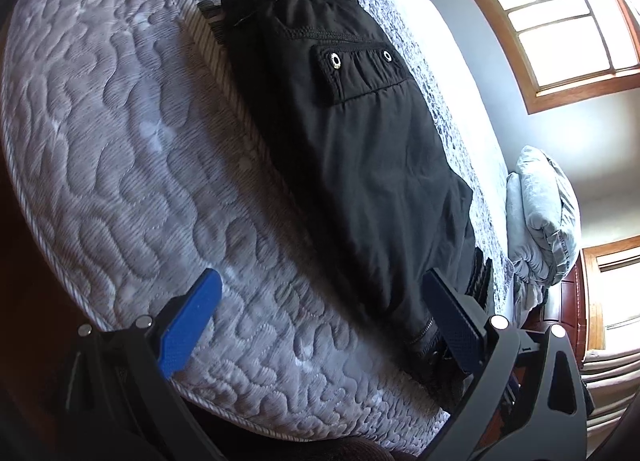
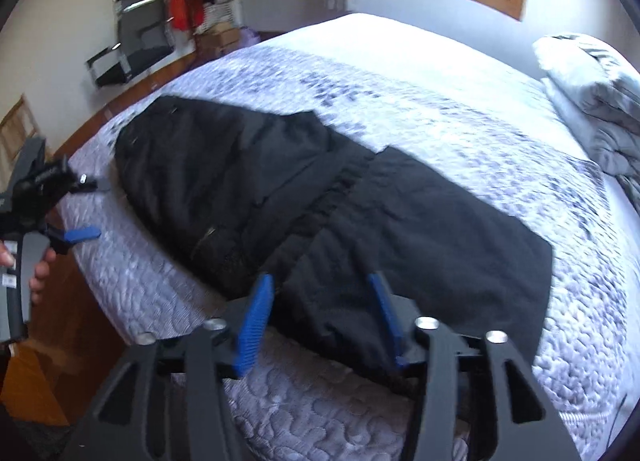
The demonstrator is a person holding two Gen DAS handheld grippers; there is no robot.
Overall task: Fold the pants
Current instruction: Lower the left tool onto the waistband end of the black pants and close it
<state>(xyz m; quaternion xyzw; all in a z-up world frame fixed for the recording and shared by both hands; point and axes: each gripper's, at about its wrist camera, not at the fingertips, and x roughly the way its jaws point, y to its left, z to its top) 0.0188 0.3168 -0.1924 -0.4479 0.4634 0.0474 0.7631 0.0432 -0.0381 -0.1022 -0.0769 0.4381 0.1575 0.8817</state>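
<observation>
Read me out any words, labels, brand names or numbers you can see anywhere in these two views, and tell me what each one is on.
None can be read.
Grey folded bedding at the far corner of the bed: dark print, too blurred to read.
Black handheld left gripper: white marks on its body and small white labels on its handle, too small and blurred.
Black pants: metal eyelets only, no text.

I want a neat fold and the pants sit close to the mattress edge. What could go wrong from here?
The black pants lie along the mattress edge, so a pull toward the edge could drag them off. The right gripper is open with a fabric edge between its fingers; lifting away might snag and undo the fold. The left gripper is open beside the hem, holding nothing down.
</observation>
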